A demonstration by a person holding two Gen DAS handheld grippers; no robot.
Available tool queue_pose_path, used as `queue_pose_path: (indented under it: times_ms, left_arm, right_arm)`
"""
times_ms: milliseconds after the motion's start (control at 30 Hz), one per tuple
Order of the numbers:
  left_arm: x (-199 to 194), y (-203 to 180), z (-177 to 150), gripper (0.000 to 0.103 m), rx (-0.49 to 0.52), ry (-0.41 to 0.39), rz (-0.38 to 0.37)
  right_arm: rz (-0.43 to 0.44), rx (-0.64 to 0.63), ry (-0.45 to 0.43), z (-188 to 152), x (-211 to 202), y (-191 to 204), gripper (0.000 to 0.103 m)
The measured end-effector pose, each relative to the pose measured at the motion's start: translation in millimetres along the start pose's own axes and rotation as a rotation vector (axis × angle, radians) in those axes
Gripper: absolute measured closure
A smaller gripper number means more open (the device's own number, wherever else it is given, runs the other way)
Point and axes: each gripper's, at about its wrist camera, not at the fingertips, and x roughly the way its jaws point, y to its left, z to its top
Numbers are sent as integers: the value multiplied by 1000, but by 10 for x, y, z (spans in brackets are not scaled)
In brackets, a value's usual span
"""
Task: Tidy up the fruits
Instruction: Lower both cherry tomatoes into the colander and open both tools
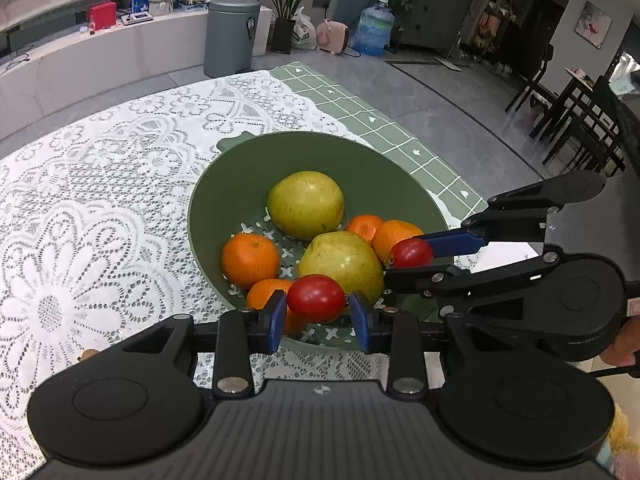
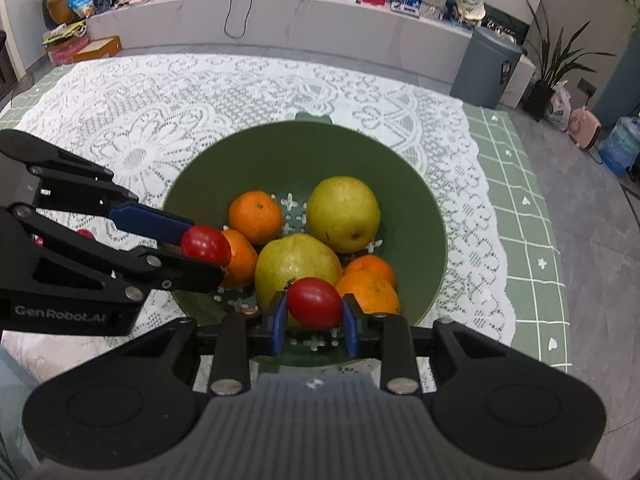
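Left claw (image 1: 316, 314): you're pinching a tomato (image 1: 316, 298) over the near rim.
Right claw (image 2: 314, 322): pinching a second tomato (image 2: 315, 303).
Release: lower both into the green bowl (image 1: 240, 176) gaps beside the pears (image 1: 306, 205), then part the pads gently.

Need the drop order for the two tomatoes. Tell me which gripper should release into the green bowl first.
Either, narrowly the right. Both are shut on a tomato over the green bowl. The right gripper holds its tomato further in over the fruit; the left gripper holds its tomato nearer the rim.

one green bowl (image 1: 208, 200) holds two yellow-green pears (image 1: 306, 204) and four oranges (image 1: 250, 258); two red tomatoes (image 1: 316, 298) sit pinched in two tools (image 1: 318, 316).
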Motion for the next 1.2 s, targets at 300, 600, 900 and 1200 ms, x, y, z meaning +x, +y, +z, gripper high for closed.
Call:
queue_pose_path:
  times_ms: [300,600,900,1200]
  left_arm:
    - [109,20,48,64,-5,44,-34]
    - [174,23,62,63,12,58,-29]
    - [200,-7,65,59,32,59,7]
    - [121,13,74,41,17,26,12]
  right_arm:
    - [14,-36,37,43,68,15,77]
    - [28,-68,79,31,201,43,77]
    - [32,-46,88,34,234,9,79]
    - [50,-25,82,27,179,-4,65]
